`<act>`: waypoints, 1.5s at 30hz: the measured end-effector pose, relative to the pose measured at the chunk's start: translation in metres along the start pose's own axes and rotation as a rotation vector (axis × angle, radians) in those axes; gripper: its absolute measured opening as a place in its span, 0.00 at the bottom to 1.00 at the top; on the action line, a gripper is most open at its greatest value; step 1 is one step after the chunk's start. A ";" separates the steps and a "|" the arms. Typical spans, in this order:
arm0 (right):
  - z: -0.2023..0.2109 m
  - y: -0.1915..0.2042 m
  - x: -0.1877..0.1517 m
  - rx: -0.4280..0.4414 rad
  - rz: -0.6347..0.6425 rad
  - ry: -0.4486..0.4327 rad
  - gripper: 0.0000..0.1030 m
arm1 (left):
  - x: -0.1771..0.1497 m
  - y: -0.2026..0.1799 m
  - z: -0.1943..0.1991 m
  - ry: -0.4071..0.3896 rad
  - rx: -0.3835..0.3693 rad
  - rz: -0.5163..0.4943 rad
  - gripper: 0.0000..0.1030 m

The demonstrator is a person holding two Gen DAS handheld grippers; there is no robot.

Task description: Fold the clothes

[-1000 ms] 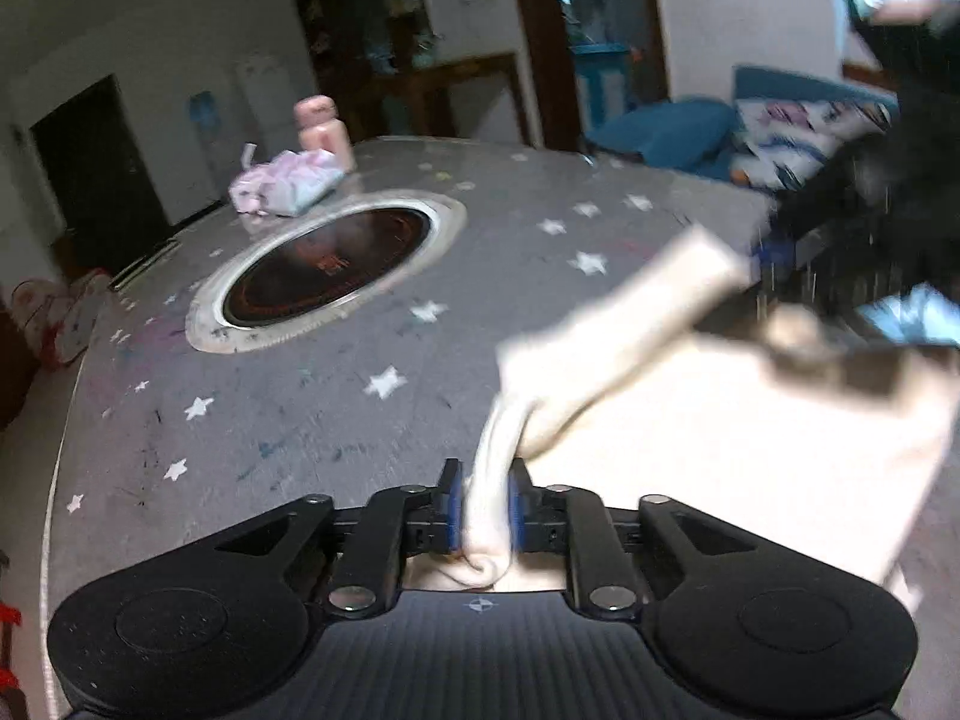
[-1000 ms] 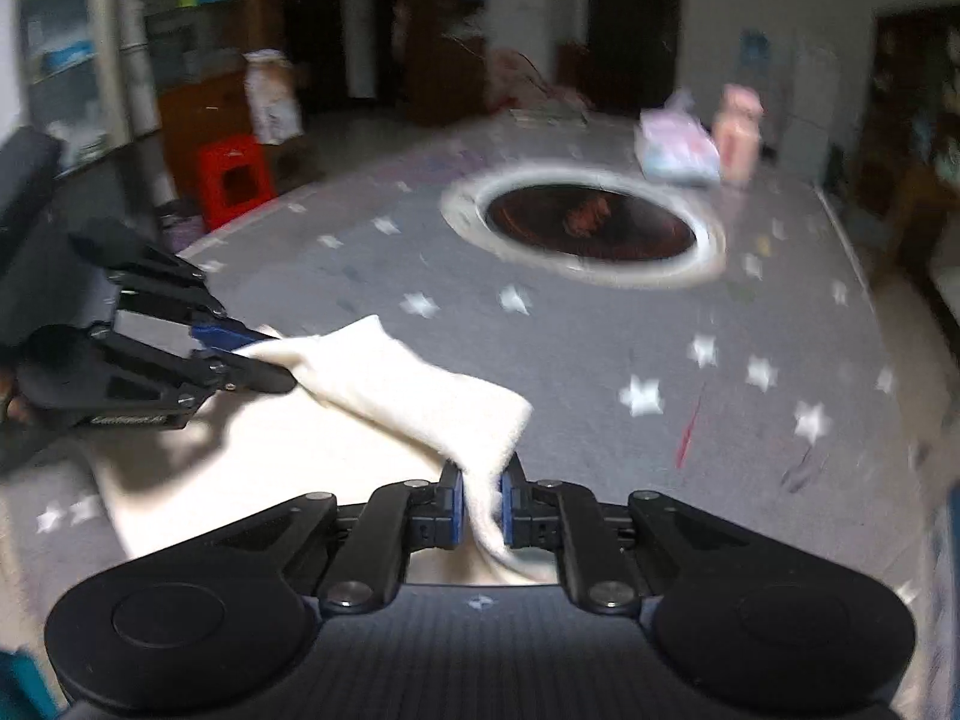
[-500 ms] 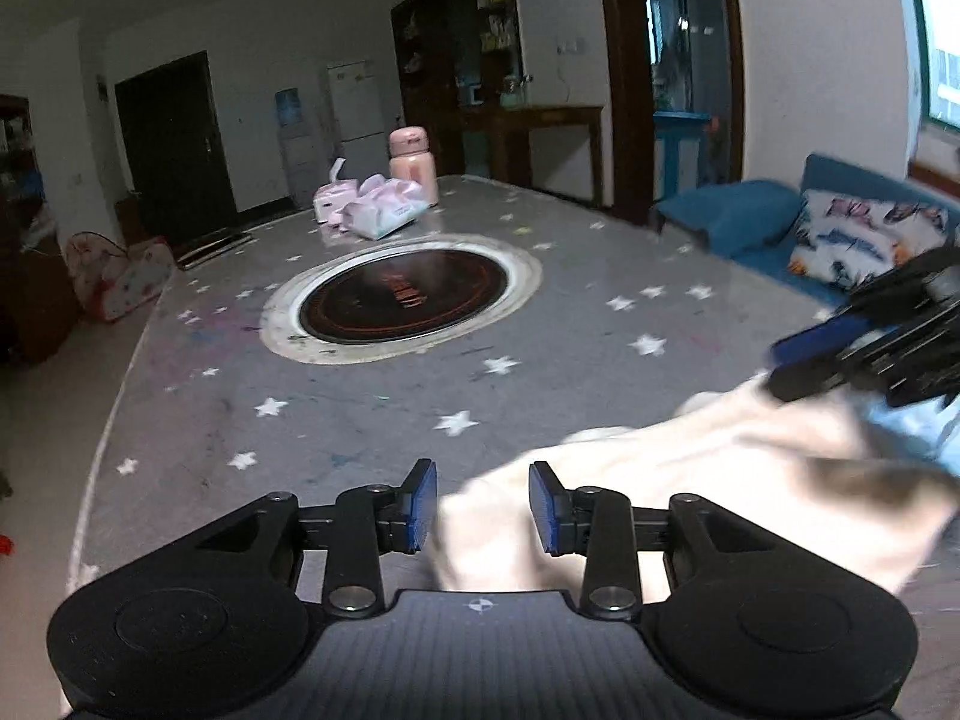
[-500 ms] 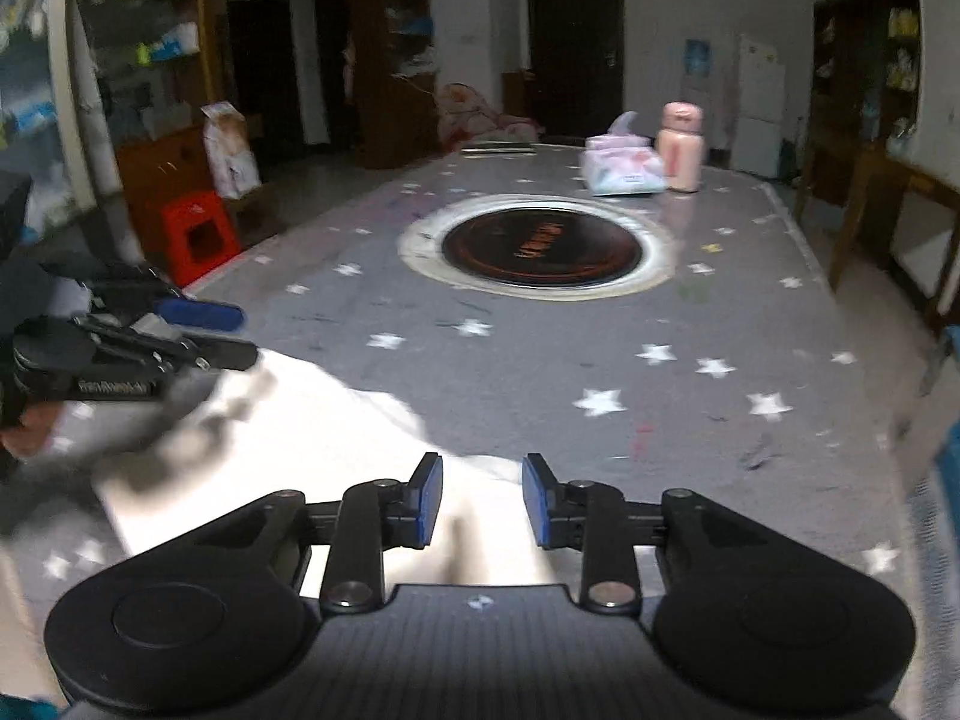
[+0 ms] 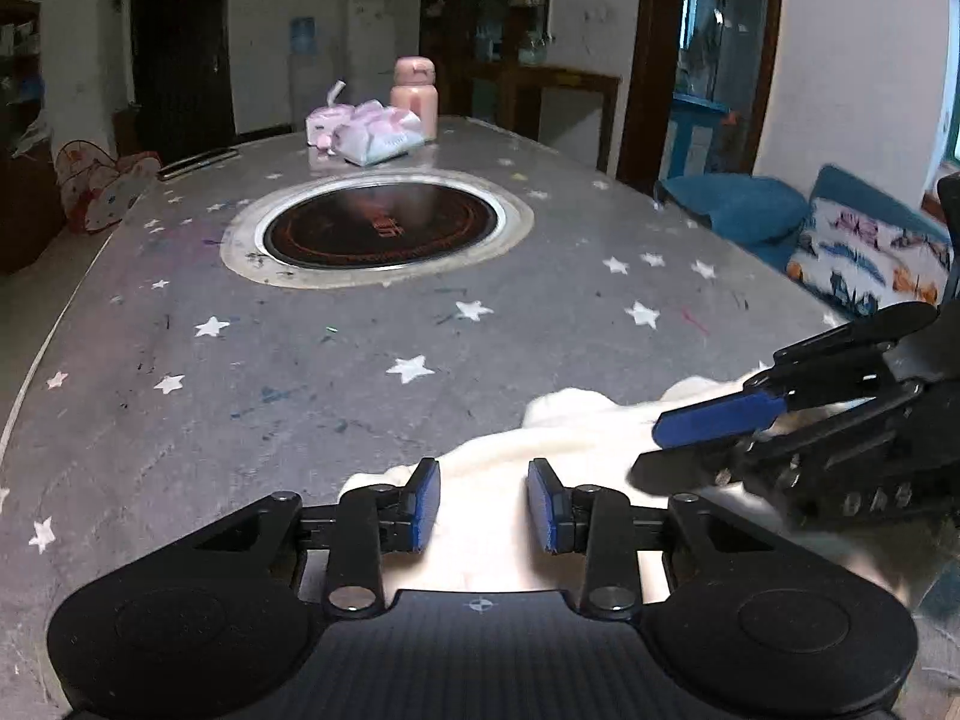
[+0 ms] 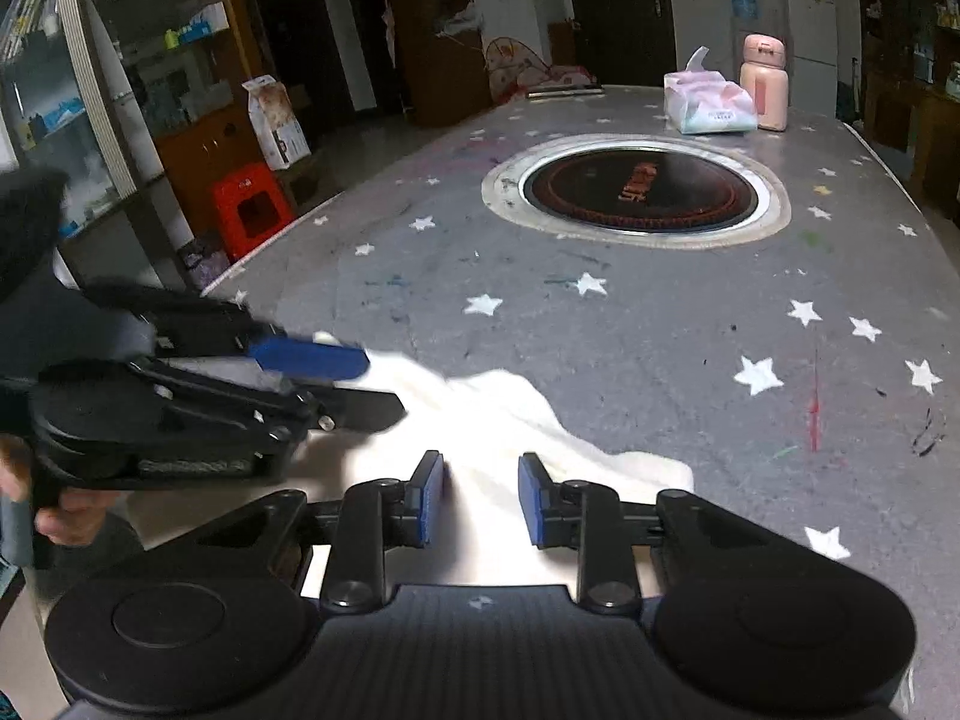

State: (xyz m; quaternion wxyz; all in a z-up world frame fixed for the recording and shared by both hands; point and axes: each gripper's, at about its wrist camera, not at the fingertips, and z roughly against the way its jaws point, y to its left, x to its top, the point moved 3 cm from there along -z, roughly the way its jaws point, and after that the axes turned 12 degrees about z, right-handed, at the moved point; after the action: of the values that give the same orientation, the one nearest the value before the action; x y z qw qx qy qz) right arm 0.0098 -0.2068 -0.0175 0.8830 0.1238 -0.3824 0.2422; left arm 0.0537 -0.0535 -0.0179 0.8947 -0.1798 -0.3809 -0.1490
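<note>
A cream-white garment (image 5: 576, 426) (image 6: 498, 408) lies bunched on the grey star-patterned table (image 5: 360, 372) near its front edge. My left gripper (image 5: 483, 504) is open over the cloth, which shows in the gap, and its blue pads do not press on it. My right gripper (image 6: 482, 498) is also open above the garment; its jaws are closing with cloth lying below the gap, untouched by the pads. Each gripper appears in the other's view: the right gripper (image 5: 660, 450) at the right, the left gripper (image 6: 378, 384) at the left, held by a hand (image 6: 66, 516).
A round black cooktop (image 5: 381, 228) (image 6: 639, 189) is set into the table's middle. A tissue pack (image 5: 372, 135) and a pink bottle (image 5: 414, 96) stand at the far end. A red stool (image 6: 252, 210) is off the left edge, a blue sofa (image 5: 864, 252) off the right.
A second ago both grippers were shut on the lifted garment. Both have let go and opened, and the cloth has dropped onto the table beneath them.
</note>
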 end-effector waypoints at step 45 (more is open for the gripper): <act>0.029 0.069 -0.028 0.039 0.268 -0.001 0.11 | -0.029 0.026 0.035 -0.047 0.035 0.091 0.38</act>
State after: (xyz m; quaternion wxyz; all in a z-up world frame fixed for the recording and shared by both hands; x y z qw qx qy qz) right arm -0.0611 -0.1690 -0.0161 0.8401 0.0888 -0.3911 0.3652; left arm 0.0231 -0.0112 -0.0223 0.8943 -0.1846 -0.3959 -0.0972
